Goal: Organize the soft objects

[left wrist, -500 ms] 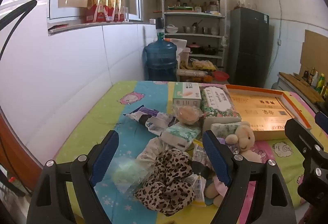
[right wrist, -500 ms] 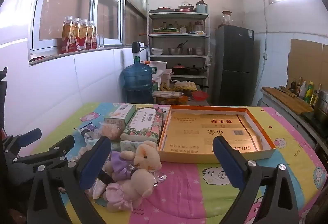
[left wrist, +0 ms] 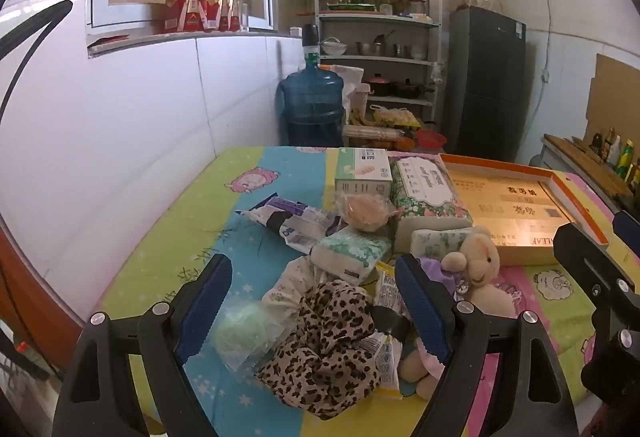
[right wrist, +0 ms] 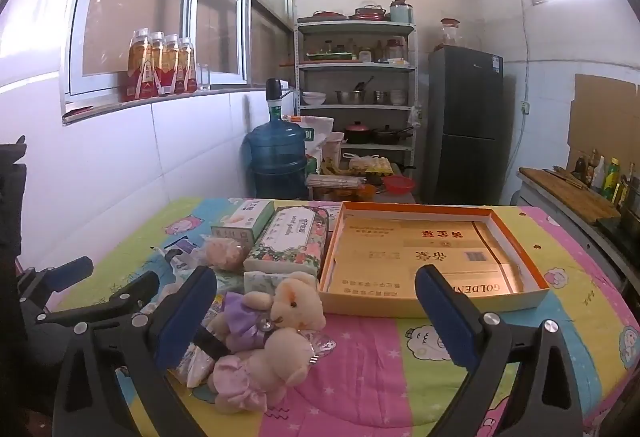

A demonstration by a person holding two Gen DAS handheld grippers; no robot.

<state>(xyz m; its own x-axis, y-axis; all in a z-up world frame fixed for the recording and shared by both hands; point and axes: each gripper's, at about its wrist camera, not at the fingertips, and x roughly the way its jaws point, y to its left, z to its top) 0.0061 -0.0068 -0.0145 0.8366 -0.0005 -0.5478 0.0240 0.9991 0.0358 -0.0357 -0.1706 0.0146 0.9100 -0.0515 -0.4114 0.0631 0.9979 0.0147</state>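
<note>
Both tongs, left [left wrist: 308,301] and right [right wrist: 316,313], gape empty — we judge nothing sorted yet: box [right wrist: 520,287] bare, teddy bear [right wrist: 276,329], leopard cloth [left wrist: 328,341], tissue packs [left wrist: 350,251] heaped on bench [right wrist: 400,369].

Leopard-print cloth [left wrist: 324,349], beige teddy bear [right wrist: 288,321] dressed in purple and pink. Orange-rimmed box [right wrist: 432,261], floral tissue pack [right wrist: 292,241]. Cartoon-sheep sheet [right wrist: 380,369] striped green, blue, pink, yellow.

My table's bright sheet [right wrist: 400,357] carries a teddy [right wrist: 276,333], tissue packs [right wrist: 288,245], an orange box [right wrist: 432,257] and a leopard cloth [left wrist: 328,345].
</note>
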